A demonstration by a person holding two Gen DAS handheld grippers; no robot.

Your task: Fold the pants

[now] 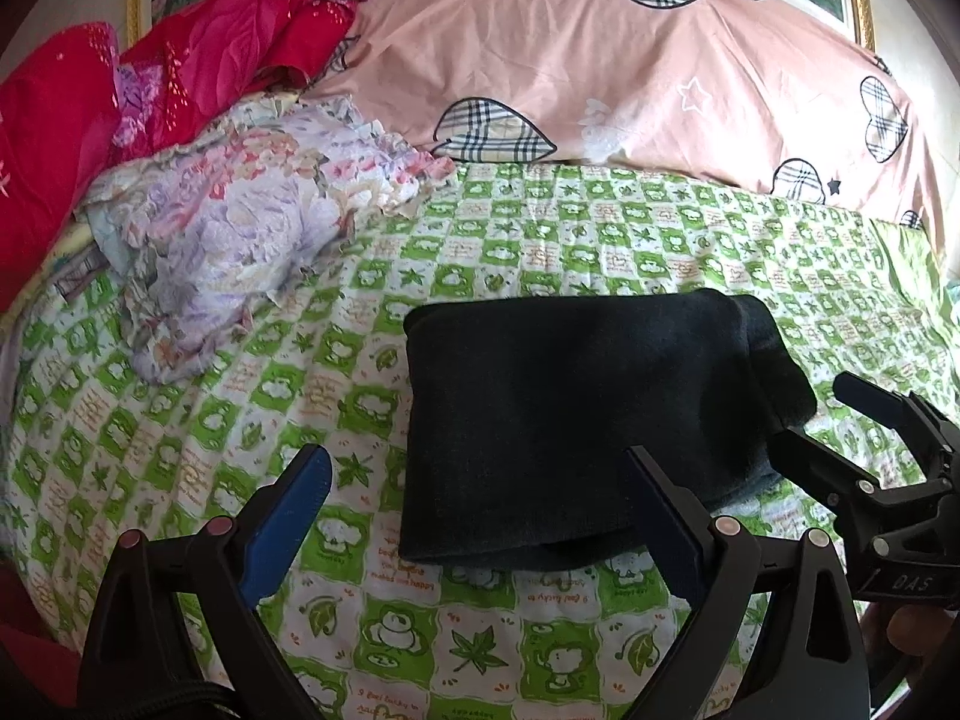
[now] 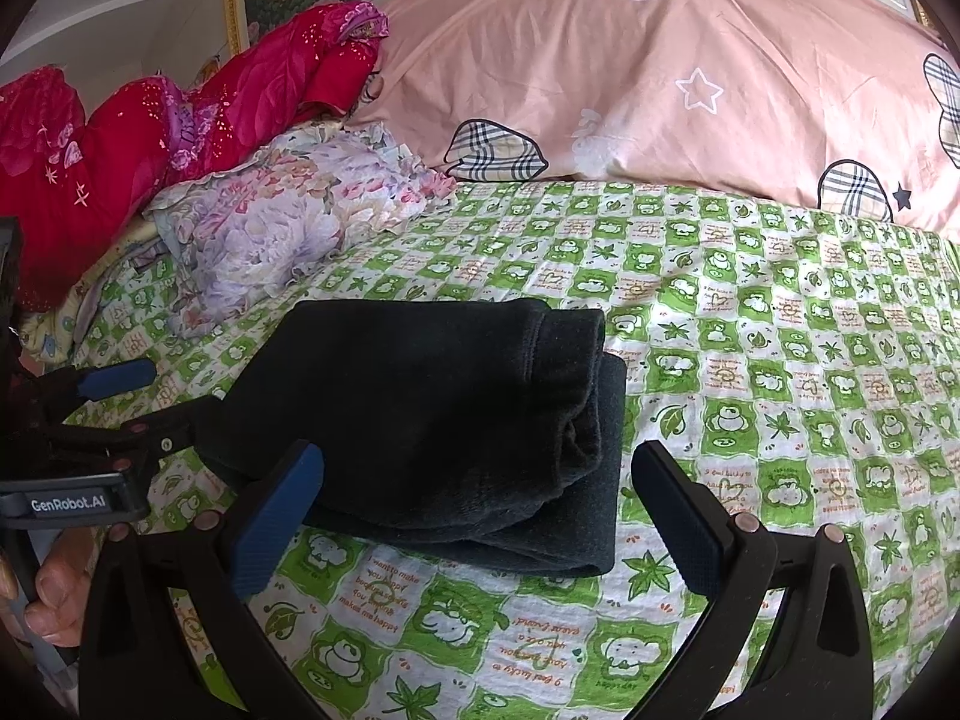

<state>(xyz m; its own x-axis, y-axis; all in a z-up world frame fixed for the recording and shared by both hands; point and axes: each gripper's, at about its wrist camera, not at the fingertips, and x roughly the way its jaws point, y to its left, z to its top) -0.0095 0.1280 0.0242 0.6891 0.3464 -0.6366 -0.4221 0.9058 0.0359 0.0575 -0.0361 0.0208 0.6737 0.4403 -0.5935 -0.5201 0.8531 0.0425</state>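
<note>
Black pants lie folded into a thick rectangle on the green-and-white patterned bed sheet. In the right wrist view the pants show stacked layers at their right end. My left gripper is open and empty, just in front of the pants' near edge. My right gripper is open and empty, in front of the pants' near right corner. The right gripper also shows in the left wrist view, beside the pants' right end. The left gripper shows in the right wrist view at the pants' left end.
A floral crumpled cloth lies at the back left of the bed. Red bedding is piled behind it. A large pink pillow with plaid hearts spans the headboard. The sheet lies right of the pants.
</note>
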